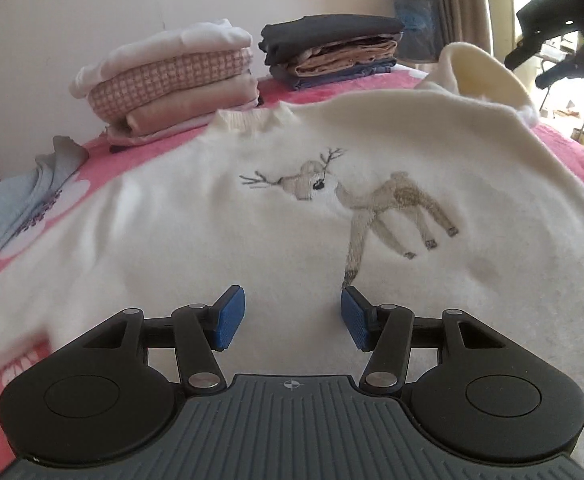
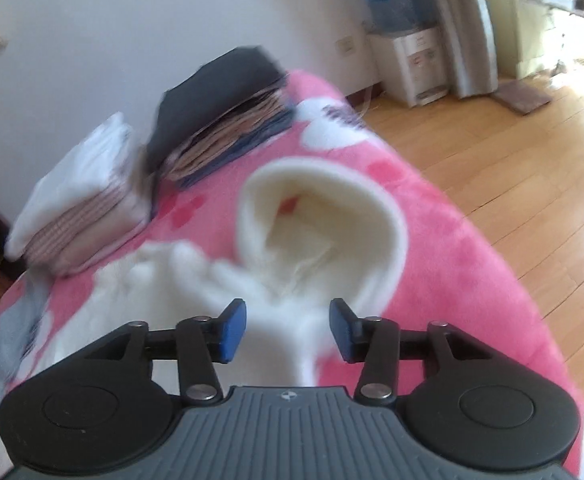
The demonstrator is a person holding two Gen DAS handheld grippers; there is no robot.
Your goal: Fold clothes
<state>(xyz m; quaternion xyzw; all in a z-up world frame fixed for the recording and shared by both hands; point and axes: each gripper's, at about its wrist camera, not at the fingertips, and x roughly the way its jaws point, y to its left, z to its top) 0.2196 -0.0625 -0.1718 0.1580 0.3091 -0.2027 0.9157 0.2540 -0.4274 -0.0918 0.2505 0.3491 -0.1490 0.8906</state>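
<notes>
A cream sweater (image 1: 251, 232) with an embroidered deer (image 1: 376, 204) lies spread face up on the pink bed cover (image 1: 572, 152). My left gripper (image 1: 293, 318) hovers open low over the sweater's lower front, nothing between its blue pads (image 1: 227, 316). In the right wrist view the sweater's sleeve (image 2: 324, 216) stands curled up, its cuff opening facing the camera. My right gripper (image 2: 287, 330) is open just above the sleeve's base, with cloth below the gap. The right gripper (image 1: 560, 36) also shows dark at the top right of the left wrist view, above the raised sleeve (image 1: 488, 76).
Two stacks of folded clothes sit at the bed's far edge by the wall: a white and pink one (image 1: 171, 76) and a dark-topped one (image 1: 332, 52). A grey-blue garment (image 1: 23, 204) lies crumpled at the left. Wooden floor (image 2: 512, 160) and a water dispenser (image 2: 408, 60) lie beyond the bed.
</notes>
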